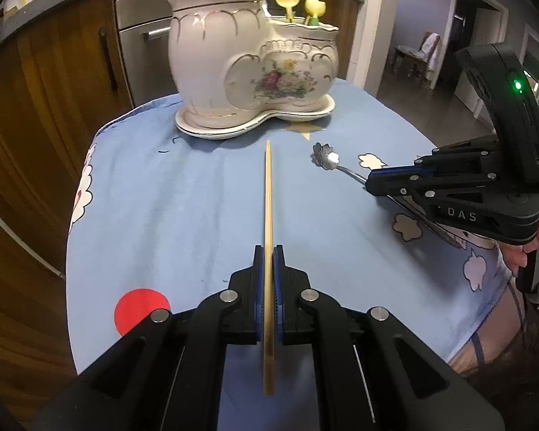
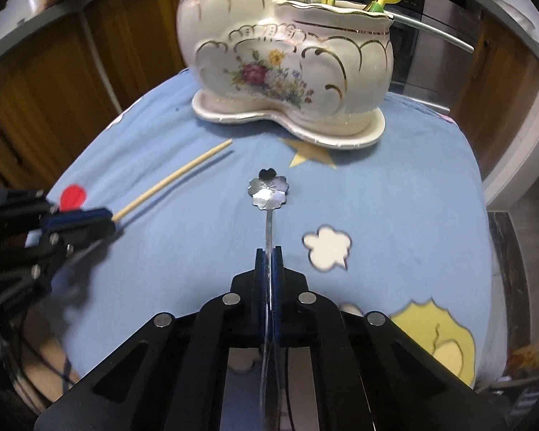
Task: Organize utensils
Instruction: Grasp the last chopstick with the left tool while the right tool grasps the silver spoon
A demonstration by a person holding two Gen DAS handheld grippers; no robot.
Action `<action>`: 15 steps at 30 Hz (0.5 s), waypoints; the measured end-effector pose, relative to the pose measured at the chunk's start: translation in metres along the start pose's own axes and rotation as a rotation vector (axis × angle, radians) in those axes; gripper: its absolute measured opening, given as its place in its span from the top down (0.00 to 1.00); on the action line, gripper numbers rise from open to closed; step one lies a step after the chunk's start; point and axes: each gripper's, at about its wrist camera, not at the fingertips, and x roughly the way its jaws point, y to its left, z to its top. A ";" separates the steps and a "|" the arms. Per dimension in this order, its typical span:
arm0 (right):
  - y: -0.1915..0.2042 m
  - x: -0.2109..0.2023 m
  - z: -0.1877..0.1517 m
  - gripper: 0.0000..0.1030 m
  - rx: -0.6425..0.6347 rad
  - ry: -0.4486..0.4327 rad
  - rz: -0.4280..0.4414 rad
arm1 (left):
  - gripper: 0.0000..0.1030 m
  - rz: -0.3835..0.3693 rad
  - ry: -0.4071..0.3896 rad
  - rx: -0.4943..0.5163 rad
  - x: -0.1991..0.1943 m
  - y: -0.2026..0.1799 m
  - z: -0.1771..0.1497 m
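Note:
A white ceramic holder (image 1: 248, 68) with two compartments and painted flowers stands at the far end of the table; it also fills the top of the right wrist view (image 2: 291, 61). Its tall compartment holds wooden sticks, its low one forks and yellow picks. My left gripper (image 1: 268, 251) is shut on a wooden chopstick (image 1: 268, 194) that points toward the holder. My right gripper (image 2: 268, 251) is shut on the handle of a metal spoon (image 2: 269, 188) with a flower-shaped bowl. The spoon (image 1: 325, 156) lies low over the cloth, right of the chopstick (image 2: 172, 179).
A blue cloth (image 1: 179, 197) with clouds, a star and a red dot (image 1: 140, 309) covers the round table. Wooden cabinets (image 1: 43, 115) and a steel appliance stand behind it. A person's hand (image 1: 521, 251) holds the right gripper at the table's right edge.

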 end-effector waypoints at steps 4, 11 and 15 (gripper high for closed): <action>0.001 0.000 0.001 0.96 0.011 0.003 -0.027 | 0.95 -0.021 0.007 -0.002 0.002 -0.001 -0.002; 0.004 0.004 -0.001 0.96 0.004 -0.032 -0.041 | 0.95 -0.028 0.028 -0.020 0.008 0.003 -0.003; 0.005 0.001 -0.004 0.96 -0.001 -0.055 -0.050 | 0.95 -0.019 0.025 0.000 0.008 0.001 -0.003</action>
